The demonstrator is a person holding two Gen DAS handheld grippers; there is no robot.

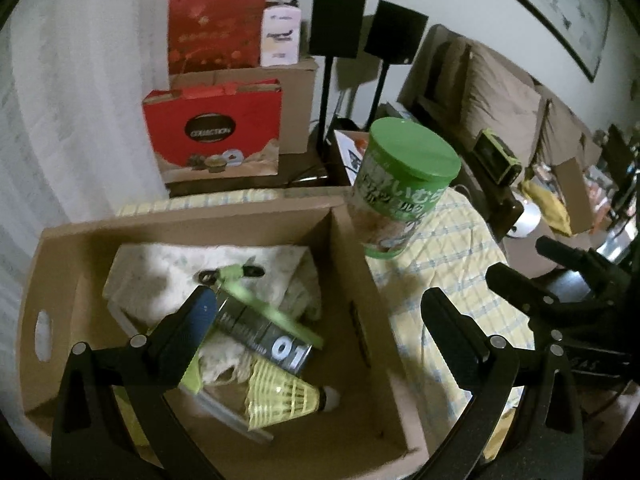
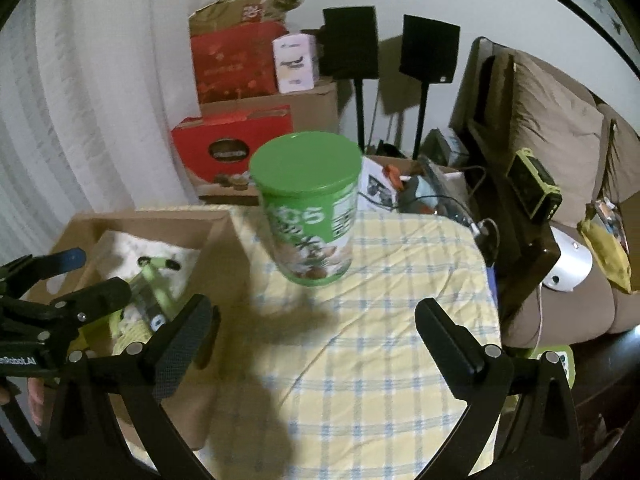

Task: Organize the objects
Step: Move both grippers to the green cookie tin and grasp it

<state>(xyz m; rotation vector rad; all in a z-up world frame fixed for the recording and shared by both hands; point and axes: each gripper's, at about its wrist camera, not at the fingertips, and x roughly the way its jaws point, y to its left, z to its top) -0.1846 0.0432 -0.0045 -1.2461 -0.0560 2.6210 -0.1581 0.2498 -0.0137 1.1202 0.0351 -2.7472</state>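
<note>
A green-lidded canister (image 2: 308, 208) stands on the yellow checked tablecloth (image 2: 360, 340), ahead of my right gripper (image 2: 316, 336), which is open and empty and well short of it. In the left wrist view the canister (image 1: 404, 184) sits just past the right wall of a cardboard box (image 1: 192, 220). My left gripper (image 1: 320, 336) hangs open over the box with nothing held. Inside lie a black tube marked 01 (image 1: 264, 336), a yellow shuttlecock (image 1: 284, 396), a green strap with a clip (image 1: 236, 272) and a white cloth (image 1: 168, 264).
Red gift boxes (image 1: 212, 136) and brown cartons are stacked behind the table by a white curtain. Two black speakers on stands (image 2: 428, 48) stand at the back. A brown sofa (image 2: 560, 128) with clutter runs along the right. My right gripper (image 1: 520, 258) shows beside the left one.
</note>
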